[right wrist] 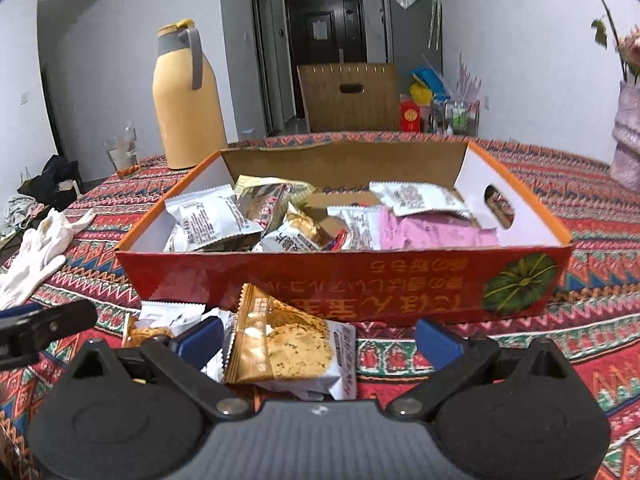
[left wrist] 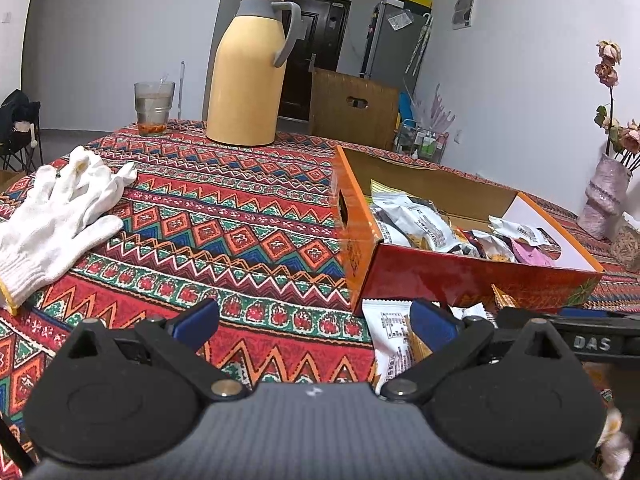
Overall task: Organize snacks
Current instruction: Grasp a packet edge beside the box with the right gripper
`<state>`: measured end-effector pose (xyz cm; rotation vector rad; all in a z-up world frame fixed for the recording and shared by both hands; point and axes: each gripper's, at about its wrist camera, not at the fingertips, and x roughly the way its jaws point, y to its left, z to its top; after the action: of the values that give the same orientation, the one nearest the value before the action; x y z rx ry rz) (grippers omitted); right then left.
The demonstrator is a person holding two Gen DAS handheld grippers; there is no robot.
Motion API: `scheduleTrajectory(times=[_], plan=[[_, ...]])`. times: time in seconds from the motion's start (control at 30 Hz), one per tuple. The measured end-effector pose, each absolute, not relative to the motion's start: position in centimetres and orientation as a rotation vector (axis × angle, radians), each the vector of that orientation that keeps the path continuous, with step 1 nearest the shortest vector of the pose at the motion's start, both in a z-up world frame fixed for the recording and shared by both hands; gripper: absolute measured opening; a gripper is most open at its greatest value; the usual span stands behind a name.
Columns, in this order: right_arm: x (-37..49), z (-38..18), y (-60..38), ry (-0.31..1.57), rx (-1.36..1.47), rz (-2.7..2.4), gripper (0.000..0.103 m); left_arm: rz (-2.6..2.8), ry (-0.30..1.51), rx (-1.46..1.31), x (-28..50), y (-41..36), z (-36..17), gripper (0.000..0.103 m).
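Colours on the counter
Zigzag red-orange-blue cloth (left wrist: 224, 216); red box (right wrist: 344, 284), orange-rimmed; yellow flask (left wrist: 246, 76), grey-handled; white gloves (left wrist: 60, 212); gold-and-white snack packet (right wrist: 288, 348).

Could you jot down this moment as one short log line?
right tongs: open around gold-and-white snack packet | left tongs: open, empty | red-orange cardboard box: partly filled

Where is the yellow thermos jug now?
In the right wrist view, the yellow thermos jug stands far left on the table, behind the red box, beside the glass.
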<state>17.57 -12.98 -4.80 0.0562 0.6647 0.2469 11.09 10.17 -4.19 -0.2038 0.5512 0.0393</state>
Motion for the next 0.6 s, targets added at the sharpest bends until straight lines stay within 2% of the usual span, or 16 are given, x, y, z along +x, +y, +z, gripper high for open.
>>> scheduleTrajectory(times=[0.07, 0.27, 0.3, 0.6], plan=[[18.3, -5.5, -13.3, 0.697, 0.102, 0.271, 0.088, 0.037, 0.551, -0.209, 11.1, 10.2, -4.2, 0.103], [19.4, -6.6, -15.2, 0.751, 0.264, 0.330, 0.076, 0.036, 0.548, -0.216, 11.0, 10.3, -4.2, 0.103], [19.4, -6.7, -15.3, 0.751, 0.275, 0.337, 0.071, 0.036, 0.549, -0.216, 11.0, 10.3, -4.2, 0.103], [19.0, -6.6, -16.0, 0.724, 0.312, 0.349, 0.051, 0.041, 0.556, -0.226, 11.1, 10.5, -4.3, 0.103]])
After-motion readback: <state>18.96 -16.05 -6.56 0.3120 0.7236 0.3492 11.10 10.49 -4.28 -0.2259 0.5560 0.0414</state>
